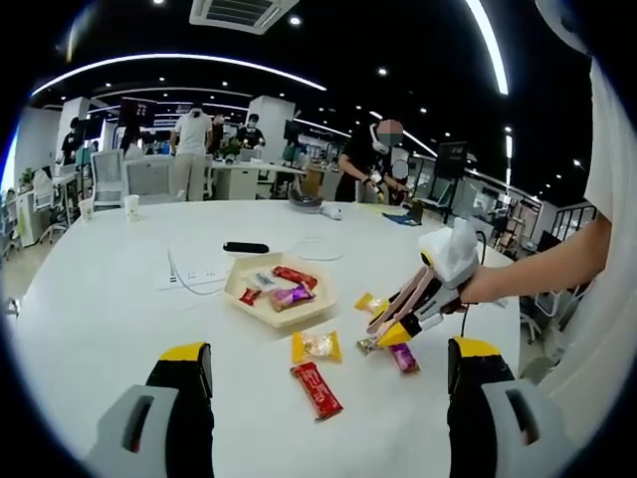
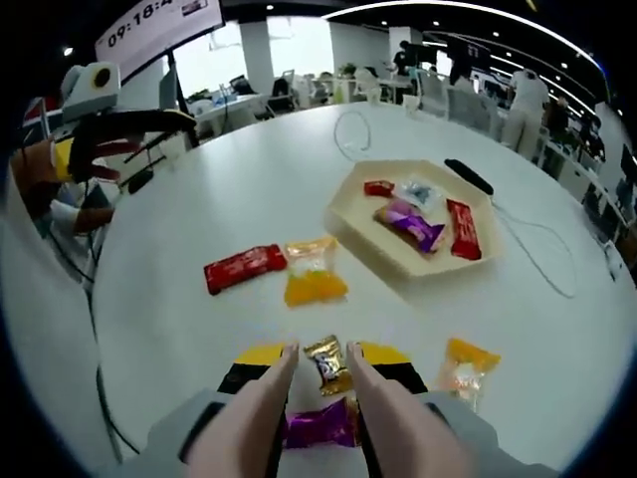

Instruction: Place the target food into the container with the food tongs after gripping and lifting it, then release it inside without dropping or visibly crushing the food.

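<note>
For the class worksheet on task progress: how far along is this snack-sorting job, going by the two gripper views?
Done: the tray already holds several wrapped snacks. In hand: the right gripper, fitted with tongs, brackets a gold-wrapped candy lying on the table; whether it is gripped yet is unclear. Left: lifting it into the tray, then the red bar, yellow packet, orange packet and purple candy.

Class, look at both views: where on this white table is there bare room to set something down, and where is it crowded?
Bare: the wide stretch of white table left of the hexagonal tray, toward the paper cup. Also the strip beyond the black remote. Crowded: between the tray and the right gripper, where the red wrapper, orange packet, gold candy and purple candy lie.
</note>
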{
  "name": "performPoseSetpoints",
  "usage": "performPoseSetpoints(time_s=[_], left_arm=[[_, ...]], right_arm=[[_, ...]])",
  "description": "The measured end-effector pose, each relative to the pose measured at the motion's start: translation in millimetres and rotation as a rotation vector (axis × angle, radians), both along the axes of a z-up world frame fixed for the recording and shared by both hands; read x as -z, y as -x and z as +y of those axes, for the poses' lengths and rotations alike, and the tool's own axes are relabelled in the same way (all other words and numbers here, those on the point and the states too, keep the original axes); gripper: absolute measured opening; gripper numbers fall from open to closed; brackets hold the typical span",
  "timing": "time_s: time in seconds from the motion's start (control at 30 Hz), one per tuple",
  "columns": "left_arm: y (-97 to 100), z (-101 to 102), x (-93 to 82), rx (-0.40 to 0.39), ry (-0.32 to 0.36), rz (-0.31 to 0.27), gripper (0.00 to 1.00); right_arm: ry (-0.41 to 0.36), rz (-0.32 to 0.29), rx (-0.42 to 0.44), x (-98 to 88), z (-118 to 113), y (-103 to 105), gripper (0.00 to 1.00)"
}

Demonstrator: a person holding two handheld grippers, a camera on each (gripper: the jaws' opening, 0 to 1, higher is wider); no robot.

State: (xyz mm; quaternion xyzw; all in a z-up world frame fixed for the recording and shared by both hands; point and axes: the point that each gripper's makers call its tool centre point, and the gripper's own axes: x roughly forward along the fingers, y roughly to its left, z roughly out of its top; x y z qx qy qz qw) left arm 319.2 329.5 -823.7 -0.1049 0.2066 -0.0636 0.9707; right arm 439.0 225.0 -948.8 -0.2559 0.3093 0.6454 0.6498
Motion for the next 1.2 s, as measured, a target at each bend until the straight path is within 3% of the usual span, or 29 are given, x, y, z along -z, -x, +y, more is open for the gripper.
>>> performPoseSetpoints(time_s=[0.17,0.23,0.3,0.37,0.6,0.67,0.73,0.8,1.0,1.2], left_arm=[[0.1,-1,3.5,0.0,0.005,0.004,0.99],[0.4,-1,4.2,0.0,0.004,0.006,0.99],[0.9,-1,5.3,-0.001,0.013,0.006,0.99],[1.6,0,7.4,-0.004,0.013,0.011,0.99],[1.3,-2,9.3,-0.001,0.016,0.016,0.99],[0.2,-5,9.9,0.005,0.021,0.019,0.99],[-0.7,-8,11.7,0.013,0.022,0.02,0.99],[-1.4,-11,14.1,0.02,0.023,0.024,0.99],[-3.4,-18,14.4,0.031,0.032,0.023,0.99],[0.3,-15,15.3,0.024,0.025,0.03,0.99]], right_arm=[[0.03,-0.026,-0.017,11.3,-5,-1,0.25],[0.058,0.001,-0.005,16.0,-8,0,0.25],[0.033,-0.021,-0.013,15.7,-7,-2,0.25],[0.038,0.011,0.011,15.3,-8,-2,0.25],[0.014,0.017,0.024,15.0,-8,-4,0.24],[-0.002,0.007,0.023,15.0,-9,-2,0.25],[-0.011,-0.071,-0.081,15.4,-10,0,0.24],[-0.01,-0.097,-0.102,15.9,-10,1,0.23],[-0.019,-0.107,-0.087,16.5,-11,-2,0.19],[-0.004,-0.091,-0.014,15.8,-9,-5,0.18]])
